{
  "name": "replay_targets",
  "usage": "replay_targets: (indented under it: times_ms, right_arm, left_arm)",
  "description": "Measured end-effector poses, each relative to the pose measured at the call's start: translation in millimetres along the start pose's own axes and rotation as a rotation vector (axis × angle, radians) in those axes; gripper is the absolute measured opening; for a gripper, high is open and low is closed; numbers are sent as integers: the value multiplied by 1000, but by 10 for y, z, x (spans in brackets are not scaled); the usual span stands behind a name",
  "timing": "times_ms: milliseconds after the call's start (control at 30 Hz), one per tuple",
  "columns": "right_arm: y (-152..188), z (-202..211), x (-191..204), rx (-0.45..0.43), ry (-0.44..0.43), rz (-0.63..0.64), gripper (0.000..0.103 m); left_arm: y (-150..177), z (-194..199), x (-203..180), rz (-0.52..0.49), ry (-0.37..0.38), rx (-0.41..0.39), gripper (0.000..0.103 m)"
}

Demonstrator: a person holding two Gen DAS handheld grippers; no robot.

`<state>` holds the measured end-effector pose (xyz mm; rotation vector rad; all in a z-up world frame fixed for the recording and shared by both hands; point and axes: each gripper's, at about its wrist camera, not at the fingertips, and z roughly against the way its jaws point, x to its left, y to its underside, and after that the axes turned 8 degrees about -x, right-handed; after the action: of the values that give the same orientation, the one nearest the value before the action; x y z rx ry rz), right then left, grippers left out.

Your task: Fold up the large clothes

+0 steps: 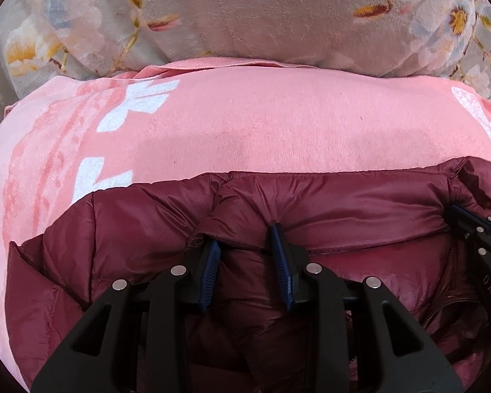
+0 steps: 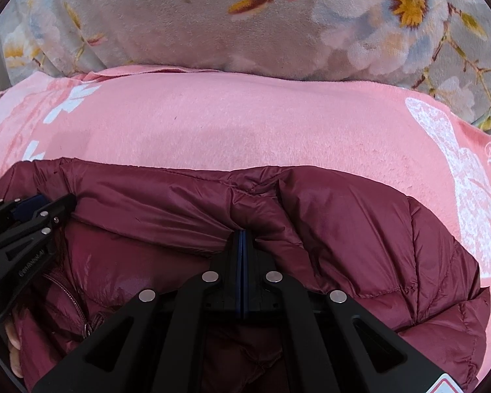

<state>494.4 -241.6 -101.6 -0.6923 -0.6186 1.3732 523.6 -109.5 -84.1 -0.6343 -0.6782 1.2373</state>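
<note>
— What is shown on the bed?

— A maroon puffer jacket (image 1: 327, 206) is seen laid on a pink blanket (image 1: 278, 124), with a floral grey blanket (image 1: 245, 16) bunched behind it. The jacket's collar edge is held up at two places, the shiny lining left open between them.

— How are the tools set?

— The right gripper (image 2: 242, 239) is pictured with its blue pads pressed flat together on a pinch of the collar fabric. The left gripper (image 1: 245, 239) is shown with its fingers a narrow way apart, a ridge of the collar rising between them. Whether that ridge is truly caught cannot be told from the left view; the pads seem to flank it rather than squeeze it.

— What is asked of the step in hand?

— A firm hold on the left is judged to be needed first, since slick padded nylon is likely to slide out of a loose pinch. The fabric should be taken deep between the pads, not at the tips. The two holds should then be kept level and drawn apart until the collar edge is taut, so that the fold can be laid straight and the puffed quilting is not trapped in a crooked crease.
</note>
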Motion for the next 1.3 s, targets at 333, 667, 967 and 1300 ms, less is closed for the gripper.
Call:
replay_targets:
  times_ms: [333, 667, 967, 1300]
  right_arm:
    - [587, 1391, -527, -48, -201, -203, 40]
    - [2698, 3715, -1522, -58, -90, -314, 69]
    - [3576, 3954, -1492, -16, -159, -530, 70]
    - [3533, 3743, -1379, -25, -232, -653, 7]
  left_arm:
    - [443, 1032, 35, -47, -45, -32, 78]
    - [2311, 2622, 1566, 255, 134, 104, 84]
    - [3255, 3195, 1983, 533, 266, 137, 84]
    - [3229, 3182, 1882, 662, 338, 126, 17]
